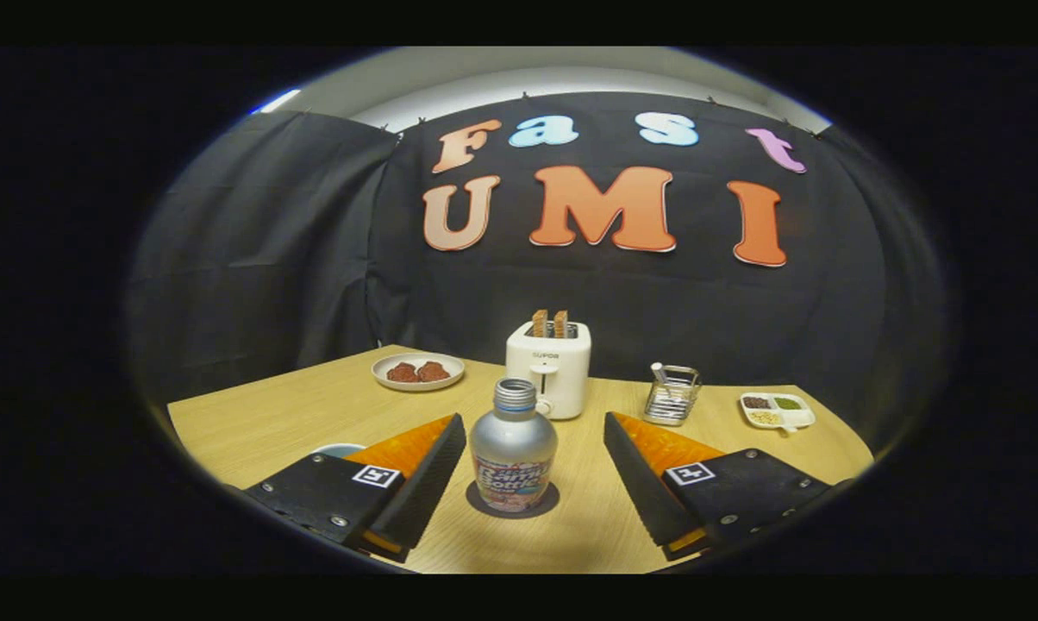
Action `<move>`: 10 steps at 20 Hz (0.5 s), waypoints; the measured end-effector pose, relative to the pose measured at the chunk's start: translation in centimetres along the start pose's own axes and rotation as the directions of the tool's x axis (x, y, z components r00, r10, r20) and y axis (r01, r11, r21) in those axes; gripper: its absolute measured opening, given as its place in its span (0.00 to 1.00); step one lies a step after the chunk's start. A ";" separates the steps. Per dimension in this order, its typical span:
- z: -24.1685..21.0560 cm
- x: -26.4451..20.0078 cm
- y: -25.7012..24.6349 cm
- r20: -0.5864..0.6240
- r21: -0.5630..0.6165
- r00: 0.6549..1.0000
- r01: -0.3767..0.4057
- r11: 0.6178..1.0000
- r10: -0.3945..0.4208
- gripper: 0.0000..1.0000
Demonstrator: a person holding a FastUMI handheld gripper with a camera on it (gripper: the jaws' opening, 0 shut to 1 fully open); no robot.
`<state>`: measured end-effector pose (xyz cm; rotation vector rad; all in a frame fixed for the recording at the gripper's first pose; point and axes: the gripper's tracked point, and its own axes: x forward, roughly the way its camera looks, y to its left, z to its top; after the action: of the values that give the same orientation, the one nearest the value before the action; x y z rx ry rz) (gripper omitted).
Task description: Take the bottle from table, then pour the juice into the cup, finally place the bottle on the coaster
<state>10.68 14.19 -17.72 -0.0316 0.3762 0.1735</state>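
My gripper [534,466]: fingers spread wide, touching nothing. Bottle [513,457]: upright between my fingers, clear of both, standing on the dark round coaster [483,507]. Cup [338,449]: rim only, behind my left finger. Toaster [548,366]: just beyond the bottle, two slices up. Plate [418,371]: beyond my left finger. Wire rack [672,395] and sectioned dish [778,410]: beyond my right finger. All on the wooden table [260,423].

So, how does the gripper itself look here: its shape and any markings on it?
The gripper has two wedge-shaped fingers, each tapering forward, with a finely ribbed inner pad. Behind each finger sits a flat plate fixed with small screws, and each plate carries a square white marker tag with a black pattern. No cables are visible.
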 end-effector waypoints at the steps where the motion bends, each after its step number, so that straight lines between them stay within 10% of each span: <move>1: 0.7 -0.6 -0.6 0.015 0.007 1.000 0.009 1.000 -0.009 0.97; 10: 5.3 -8.5 -6.4 0.078 0.020 0.989 0.122 0.992 -0.123 0.97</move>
<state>5.98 6.85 -9.69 -0.0328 0.2956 0.0506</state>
